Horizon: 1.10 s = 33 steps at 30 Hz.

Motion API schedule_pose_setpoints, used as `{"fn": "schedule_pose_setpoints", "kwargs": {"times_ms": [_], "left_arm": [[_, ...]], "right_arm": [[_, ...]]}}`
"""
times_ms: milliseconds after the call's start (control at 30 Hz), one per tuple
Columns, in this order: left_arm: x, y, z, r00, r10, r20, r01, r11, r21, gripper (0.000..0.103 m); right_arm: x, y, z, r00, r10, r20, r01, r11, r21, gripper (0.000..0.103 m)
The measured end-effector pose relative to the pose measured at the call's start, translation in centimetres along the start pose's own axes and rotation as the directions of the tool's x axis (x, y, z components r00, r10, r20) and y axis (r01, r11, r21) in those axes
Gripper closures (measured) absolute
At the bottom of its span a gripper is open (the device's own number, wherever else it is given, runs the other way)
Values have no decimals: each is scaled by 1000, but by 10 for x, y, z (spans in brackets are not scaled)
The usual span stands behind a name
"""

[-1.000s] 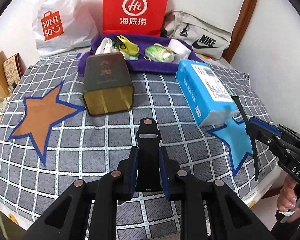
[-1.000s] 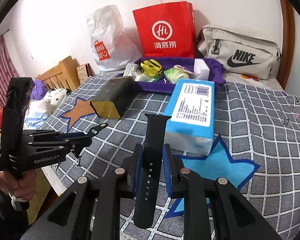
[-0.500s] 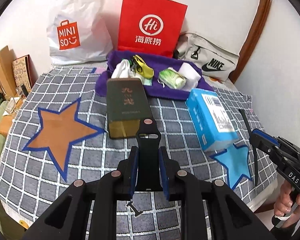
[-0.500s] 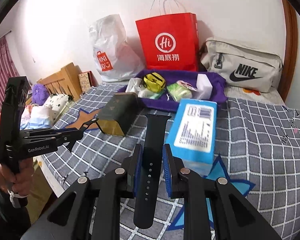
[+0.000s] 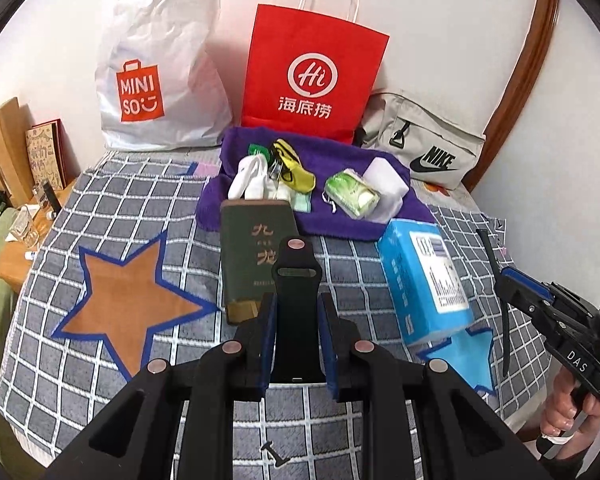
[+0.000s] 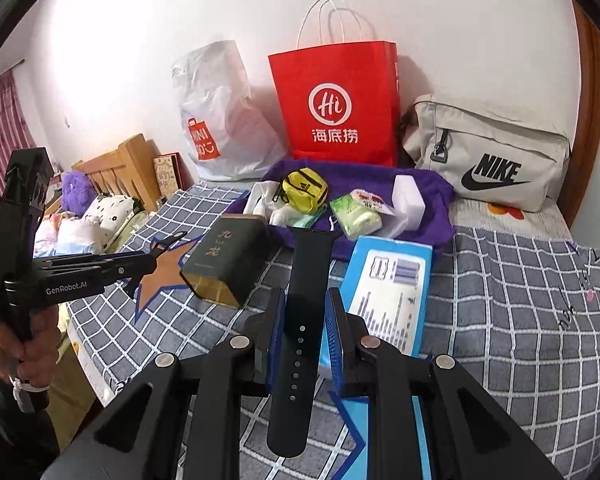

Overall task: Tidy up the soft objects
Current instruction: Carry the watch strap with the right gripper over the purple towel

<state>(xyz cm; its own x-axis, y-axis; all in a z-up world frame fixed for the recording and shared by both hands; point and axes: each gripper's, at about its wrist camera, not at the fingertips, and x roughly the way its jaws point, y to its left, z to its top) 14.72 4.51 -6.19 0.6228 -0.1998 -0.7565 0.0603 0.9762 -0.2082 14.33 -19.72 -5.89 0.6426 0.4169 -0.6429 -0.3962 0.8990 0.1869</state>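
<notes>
**Mei:** Checked grey bedspread with an orange star and a blue star, white wall behind, wooden headboard off past the left gripper. Crowded spot.

**Jun:** What's each hand got?

**Mei:** The left gripper is closed down to the width of a short black strap piece with a slot, which stands up between its blue pads. The right gripper is pinched the same way on a longer black strap with holes, both ends poking past the pads.

**Jun:** Two halves of one watch band, I'd guess. Where should they go?

**Mei:** Probably the purple towel, straight ahead of both grippers, beyond the dark green box. It already holds a yellow pouch, a green packet, a white block and some white cloth.

**Jun:** So, advice?

**Mei:** Carry each strap high over the box; the blue tissue pack sits just ahead and right of the right gripper. Lower onto a bare patch of towel, and only then ease the pads apart, since rubber straps flop and can cling.

**Jun:** One at a time?

**Mei:** Yes; the grippers sit side by side and could knock each other.

**Jun:** And behind the towel?

**Mei:** A white Miniso bag, a red paper bag and a beige Nike bag against the wall.
</notes>
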Motion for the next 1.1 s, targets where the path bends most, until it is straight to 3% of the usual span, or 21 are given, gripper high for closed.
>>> {"fn": "schedule_pose_setpoints", "kwargs": {"times_ms": [600,1100], "left_arm": [[24,-5,47,1000,-10,-2,10,1000,-1,83],[68,-3,85,999,-32,-22,32,999,-3,83]], "right_arm": [[33,-27,38,1000,-3,9,3,1000,-4,83],[73,-52,67,1000,-10,-10,10,1000,6,83]]}}
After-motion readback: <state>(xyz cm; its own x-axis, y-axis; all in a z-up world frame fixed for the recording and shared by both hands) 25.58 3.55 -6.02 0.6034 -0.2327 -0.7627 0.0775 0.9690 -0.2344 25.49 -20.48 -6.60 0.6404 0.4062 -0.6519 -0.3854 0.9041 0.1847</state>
